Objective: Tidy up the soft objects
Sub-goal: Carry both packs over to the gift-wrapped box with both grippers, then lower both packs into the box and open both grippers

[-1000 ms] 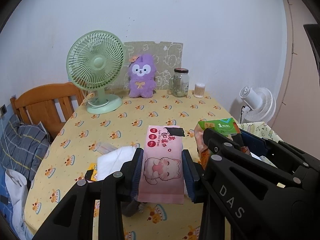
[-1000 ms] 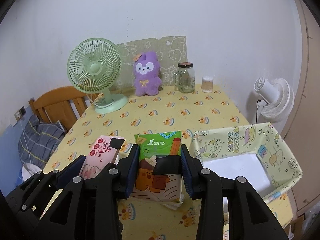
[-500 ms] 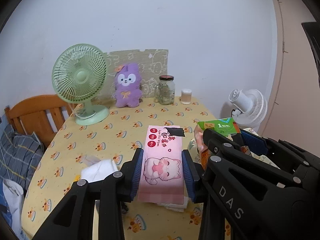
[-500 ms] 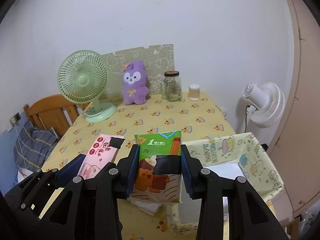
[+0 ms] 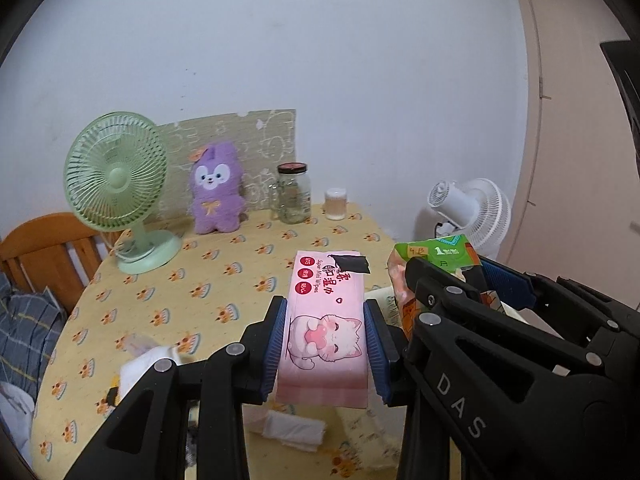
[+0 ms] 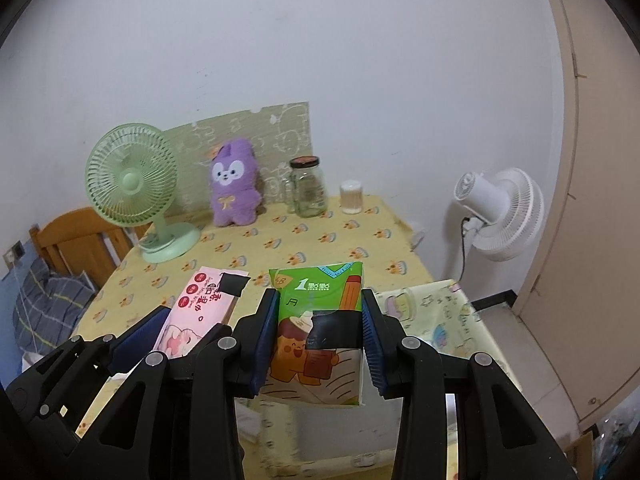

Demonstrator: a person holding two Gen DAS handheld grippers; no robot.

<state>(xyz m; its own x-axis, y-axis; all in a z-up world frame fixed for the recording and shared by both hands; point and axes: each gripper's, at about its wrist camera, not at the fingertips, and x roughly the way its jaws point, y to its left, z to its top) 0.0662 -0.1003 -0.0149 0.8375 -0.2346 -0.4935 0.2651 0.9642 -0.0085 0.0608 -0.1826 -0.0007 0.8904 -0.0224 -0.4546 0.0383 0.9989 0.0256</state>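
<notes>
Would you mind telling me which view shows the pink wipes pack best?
The left wrist view: the wipes pack lies face-on between the left tool's fingers. The right wrist view shows it only obliquely, partly behind the tools.

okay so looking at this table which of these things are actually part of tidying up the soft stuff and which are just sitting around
Part of the job:
- pink wipes pack, clamped in the left gripper
- green tissue pack, clamped in the right gripper
- patterned fabric bin, probably where they go
- white folded cloths on the table

Just lying about:
- green desk fan
- glass jar
- white fan
</notes>
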